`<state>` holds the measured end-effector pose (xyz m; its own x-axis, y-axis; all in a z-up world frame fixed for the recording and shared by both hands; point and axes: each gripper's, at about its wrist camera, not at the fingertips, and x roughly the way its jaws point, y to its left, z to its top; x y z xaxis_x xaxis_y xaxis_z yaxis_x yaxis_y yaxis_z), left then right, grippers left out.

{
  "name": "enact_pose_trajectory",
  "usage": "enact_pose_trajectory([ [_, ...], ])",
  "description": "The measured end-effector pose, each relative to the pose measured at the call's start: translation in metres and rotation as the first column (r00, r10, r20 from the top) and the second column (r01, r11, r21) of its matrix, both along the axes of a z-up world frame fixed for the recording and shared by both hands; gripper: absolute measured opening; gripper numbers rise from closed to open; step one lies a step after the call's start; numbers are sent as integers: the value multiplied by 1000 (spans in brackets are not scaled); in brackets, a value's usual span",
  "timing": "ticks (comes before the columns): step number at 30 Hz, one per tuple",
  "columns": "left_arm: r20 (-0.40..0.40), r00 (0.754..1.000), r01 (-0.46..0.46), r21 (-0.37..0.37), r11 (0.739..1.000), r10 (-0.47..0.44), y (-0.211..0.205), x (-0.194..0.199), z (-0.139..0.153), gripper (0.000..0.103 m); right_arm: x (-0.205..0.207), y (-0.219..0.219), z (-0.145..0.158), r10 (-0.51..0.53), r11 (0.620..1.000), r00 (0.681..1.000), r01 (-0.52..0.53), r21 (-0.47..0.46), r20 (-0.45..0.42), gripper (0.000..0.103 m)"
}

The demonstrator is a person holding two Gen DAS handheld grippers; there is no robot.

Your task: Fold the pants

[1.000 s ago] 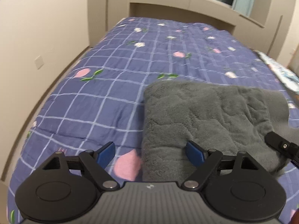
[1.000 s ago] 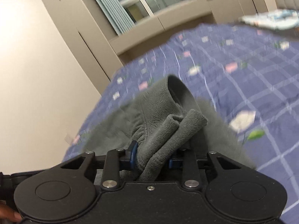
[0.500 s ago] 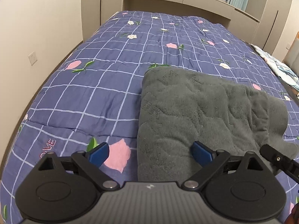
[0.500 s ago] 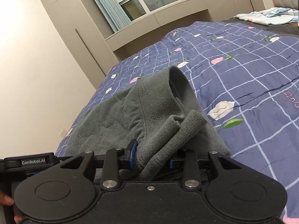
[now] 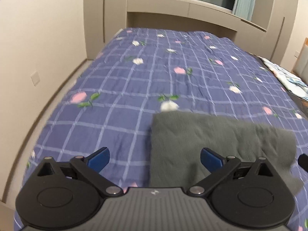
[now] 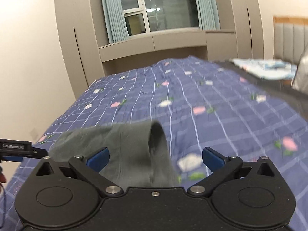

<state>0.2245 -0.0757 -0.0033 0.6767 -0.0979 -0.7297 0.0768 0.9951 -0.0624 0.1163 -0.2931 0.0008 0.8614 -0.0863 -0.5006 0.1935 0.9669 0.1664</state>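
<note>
Left gripper [image 5: 154, 156] is seen spread wide, nothing held, above the blue checked quilt [image 5: 119, 88]. Folded grey pants [image 5: 207, 140] lie at its 3 o'clock. Right gripper [image 6: 155, 156] is likewise spread, apparently clear of the raised fold, though blur obscures contact.

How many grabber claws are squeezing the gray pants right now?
0. The left gripper is open above the pants' left edge. The right gripper is open too, with the raised fold of the pants between its fingers, not pinched.
</note>
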Motion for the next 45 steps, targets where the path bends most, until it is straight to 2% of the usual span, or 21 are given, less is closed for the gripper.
enact_pose_trajectory([
  [4,-3,999,-32,46,998,32,-4,29,-5,102,52,19,4,-1,998,999,-2,-67,-33,102],
  [7,-19,999,-24,76,997,25,-12,42,-16,102,83,32,2,22,998,998,-26,-62,-56,103],
  [9,-26,1000,-11,84,996,13,-18,45,-22,102,98,38,-4,40,996,995,-47,-70,-89,103],
  [13,-33,999,38,94,995,-35,-36,43,-32,102,110,37,-21,-8,987,985,-20,-159,-173,102],
  [16,-38,998,59,94,994,-55,-50,39,-40,102,103,17,-34,-30,992,977,3,-127,-212,102],
  [19,-24,998,60,86,994,-58,-62,29,-42,102,88,3,-44,-49,991,972,18,-135,-230,102],
  [23,25,997,74,151,986,-79,-76,18,-49,102,71,-7,-57,-62,993,971,36,-113,-233,102],
  [25,31,997,71,157,985,-77,-75,17,-52,102,68,-12,-62,-80,992,972,56,-112,-223,102],
  [28,16,997,67,133,989,-70,-70,18,-46,102,70,-24,-65,-62,998,973,54,-40,-221,102],
  [31,4,998,64,112,992,-65,-63,12,-38,102,62,-16,-51,-46,997,981,32,-75,-186,102],
  [35,-34,995,99,85,991,-96,-60,-8,-42,102,42,-1,-41,23,998,980,-35,-57,-196,102],
  [38,-48,994,98,59,993,-96,-58,-28,-52,102,30,8,-48,31,997,970,-48,-65,-240,102],
  [42,-41,994,103,37,994,-101,-51,-49,-55,102,12,1,-56,32,999,967,-33,0,-253,102],
  [45,-43,995,96,12,995,-95,-48,-54,-58,102,1,7,-63,52,996,972,-65,-52,-228,102],
])
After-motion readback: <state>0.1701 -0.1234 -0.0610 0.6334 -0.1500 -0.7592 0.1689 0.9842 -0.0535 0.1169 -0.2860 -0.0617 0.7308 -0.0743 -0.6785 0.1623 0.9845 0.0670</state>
